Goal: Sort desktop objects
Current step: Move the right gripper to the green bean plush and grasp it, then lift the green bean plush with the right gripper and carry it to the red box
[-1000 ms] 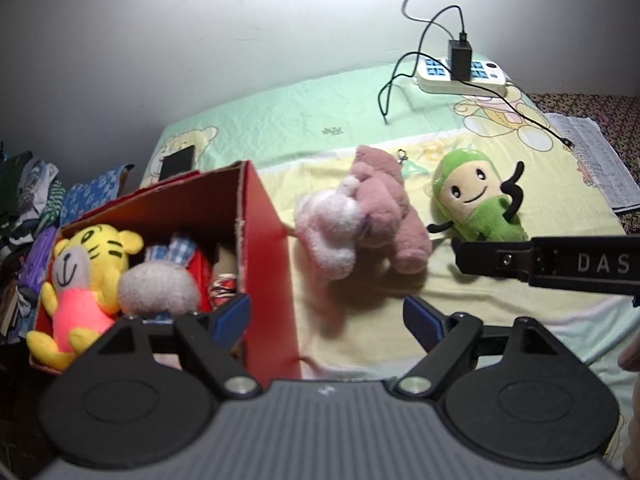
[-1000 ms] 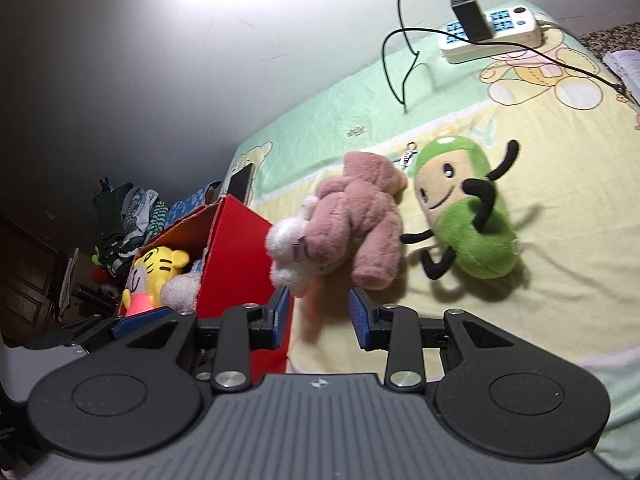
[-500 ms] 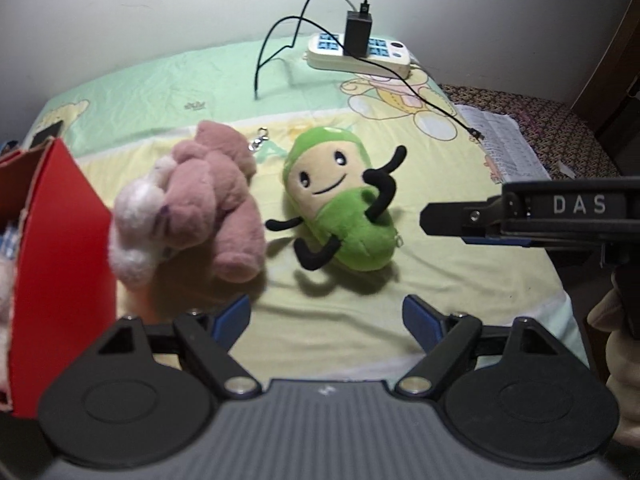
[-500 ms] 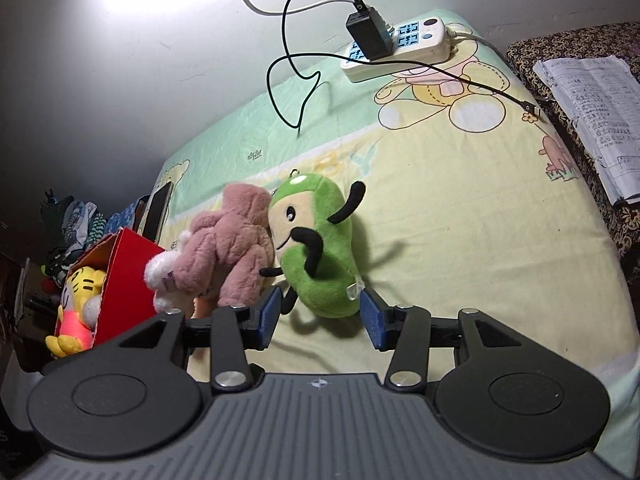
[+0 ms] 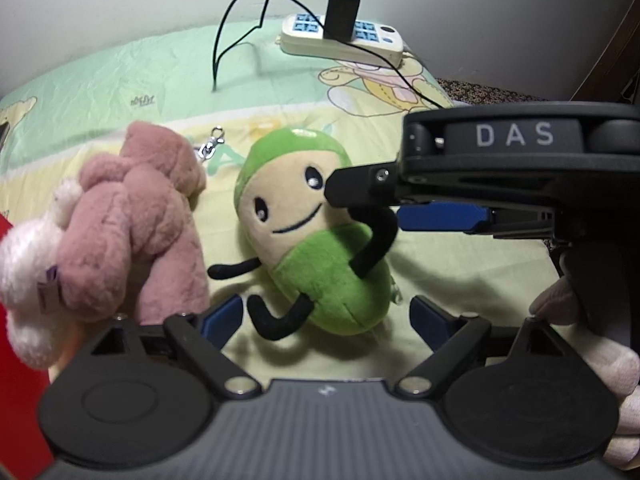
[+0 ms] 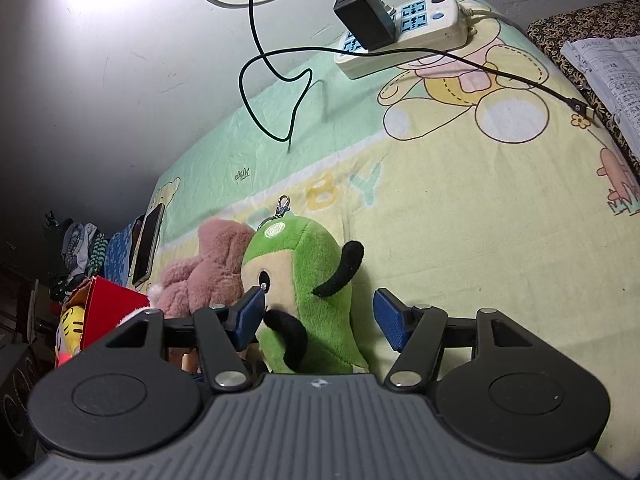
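Observation:
A green plush toy [image 5: 320,248] with a cream face and black limbs lies on the yellow-green sheet, with a pink plush bear [image 5: 132,224] beside it on the left. My left gripper [image 5: 326,318] is open, its blue pads either side of the green toy's lower end. My right gripper [image 6: 320,316] is open and straddles the green toy [image 6: 312,288]; its left pad touches the toy's face. In the left wrist view the right gripper [image 5: 420,204] reaches in from the right over the toy's raised arm. The red box [image 6: 116,304] with a tiger toy [image 6: 70,332] stands at the left.
A white power strip [image 5: 344,36] with a black charger and looping black cable [image 6: 280,80] lies at the back by the wall. A phone [image 6: 148,244] lies at the sheet's left edge. Papers [image 6: 612,68] lie on a patterned surface at the right.
Both grippers have moved right and closer, away from the red box and onto the green toy. The right gripper has opened wider and now straddles the toy.

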`<action>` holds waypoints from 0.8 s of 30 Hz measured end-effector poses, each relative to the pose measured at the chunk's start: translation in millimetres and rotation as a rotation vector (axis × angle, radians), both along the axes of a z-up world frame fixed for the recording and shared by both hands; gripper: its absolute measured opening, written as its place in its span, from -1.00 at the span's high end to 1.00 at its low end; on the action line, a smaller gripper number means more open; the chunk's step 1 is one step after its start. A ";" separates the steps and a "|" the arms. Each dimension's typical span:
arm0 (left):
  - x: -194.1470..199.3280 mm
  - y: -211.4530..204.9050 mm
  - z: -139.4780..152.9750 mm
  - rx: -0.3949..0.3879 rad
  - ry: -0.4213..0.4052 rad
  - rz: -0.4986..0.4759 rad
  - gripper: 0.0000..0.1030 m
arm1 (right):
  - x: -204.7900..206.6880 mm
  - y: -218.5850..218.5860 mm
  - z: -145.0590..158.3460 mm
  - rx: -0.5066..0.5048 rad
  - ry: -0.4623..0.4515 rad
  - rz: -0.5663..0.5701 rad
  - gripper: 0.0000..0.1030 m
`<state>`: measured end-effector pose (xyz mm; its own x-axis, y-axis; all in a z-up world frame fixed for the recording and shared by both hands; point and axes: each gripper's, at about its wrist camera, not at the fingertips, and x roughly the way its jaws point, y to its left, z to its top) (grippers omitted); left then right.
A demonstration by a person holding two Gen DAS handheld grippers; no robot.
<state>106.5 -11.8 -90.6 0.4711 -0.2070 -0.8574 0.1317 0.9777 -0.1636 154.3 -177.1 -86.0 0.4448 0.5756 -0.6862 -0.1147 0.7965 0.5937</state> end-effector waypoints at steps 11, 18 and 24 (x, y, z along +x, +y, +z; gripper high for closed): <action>19.7 -2.9 -17.0 -0.014 0.046 -0.034 -0.27 | 10.9 1.0 -18.8 0.137 0.059 0.053 0.05; -1.4 -19.4 -5.7 0.013 0.025 -0.098 -0.25 | -5.1 -19.9 -15.7 0.186 0.115 0.017 0.08; -39.0 -29.1 11.2 0.038 -0.006 -0.138 -0.25 | -35.7 -31.8 -5.4 0.219 0.138 0.003 0.08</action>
<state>67.5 -40.9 -79.4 0.4454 -0.2377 -0.8632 0.2665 0.9556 -0.1256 118.7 -208.9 -91.4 0.3538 0.7181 -0.5993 -0.0227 0.6472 0.7620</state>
